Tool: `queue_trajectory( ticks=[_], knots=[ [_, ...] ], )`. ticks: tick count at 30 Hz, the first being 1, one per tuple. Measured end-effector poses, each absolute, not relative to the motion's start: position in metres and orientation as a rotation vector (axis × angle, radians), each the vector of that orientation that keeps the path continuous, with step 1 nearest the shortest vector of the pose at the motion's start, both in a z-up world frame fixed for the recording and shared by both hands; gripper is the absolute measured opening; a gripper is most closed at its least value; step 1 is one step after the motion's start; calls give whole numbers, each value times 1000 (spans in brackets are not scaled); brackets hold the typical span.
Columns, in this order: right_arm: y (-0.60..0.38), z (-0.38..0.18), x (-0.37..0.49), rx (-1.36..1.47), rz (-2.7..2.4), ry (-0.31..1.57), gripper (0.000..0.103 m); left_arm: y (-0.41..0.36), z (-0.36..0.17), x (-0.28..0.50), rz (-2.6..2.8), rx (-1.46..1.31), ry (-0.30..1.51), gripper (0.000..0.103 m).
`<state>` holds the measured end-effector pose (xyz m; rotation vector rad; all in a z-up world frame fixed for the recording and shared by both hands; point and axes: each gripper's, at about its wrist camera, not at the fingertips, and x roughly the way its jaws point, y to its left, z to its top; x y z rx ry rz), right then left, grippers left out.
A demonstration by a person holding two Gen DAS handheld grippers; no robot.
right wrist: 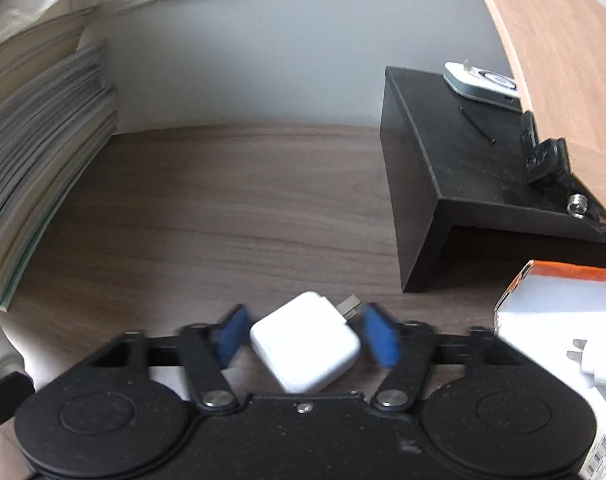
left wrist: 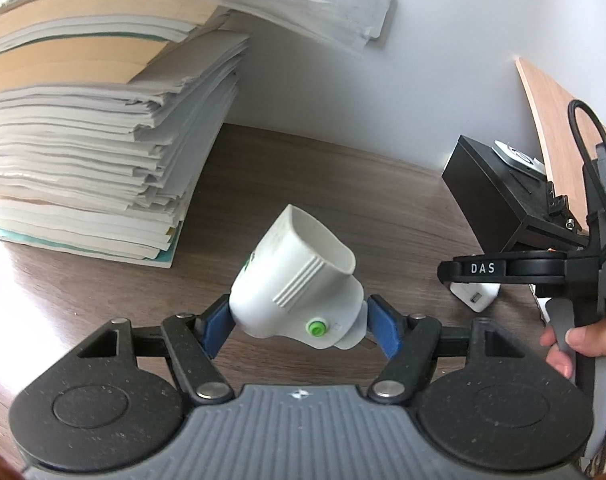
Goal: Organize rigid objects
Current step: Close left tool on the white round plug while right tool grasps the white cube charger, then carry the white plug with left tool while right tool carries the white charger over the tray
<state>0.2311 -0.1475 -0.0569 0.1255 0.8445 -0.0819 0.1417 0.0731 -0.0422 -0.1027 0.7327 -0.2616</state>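
Observation:
My left gripper (left wrist: 301,326) is shut on a white plastic device (left wrist: 295,284) with a green button and an open cup-like top, held tilted above the wooden desk (left wrist: 303,184). My right gripper (right wrist: 305,336) is open around a white square charger (right wrist: 305,346) with metal prongs, which lies on the desk (right wrist: 223,208) between the blue pads without clear contact. The charger also shows in the left wrist view (left wrist: 473,296), under the right gripper's black finger (left wrist: 483,269).
A tall stack of papers and books (left wrist: 87,140) stands at the left, also in the right wrist view (right wrist: 31,152). A black stand (right wrist: 455,168) with a small white device (right wrist: 479,86) sits at the right against a wooden panel (right wrist: 563,60). An orange-and-white box (right wrist: 563,320) lies at the near right.

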Motion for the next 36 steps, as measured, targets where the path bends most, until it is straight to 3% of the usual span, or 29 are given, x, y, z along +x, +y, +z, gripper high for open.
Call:
queue_trajectory(
  ticks=[17,36],
  knots=[
    [-154,-13,152,117,-25,750,64,47,-30,117,-273,-89,720,72],
    [-213,25,42,147,-92,730,64,-27,-3,39,-333,-22,696,72]
  ],
)
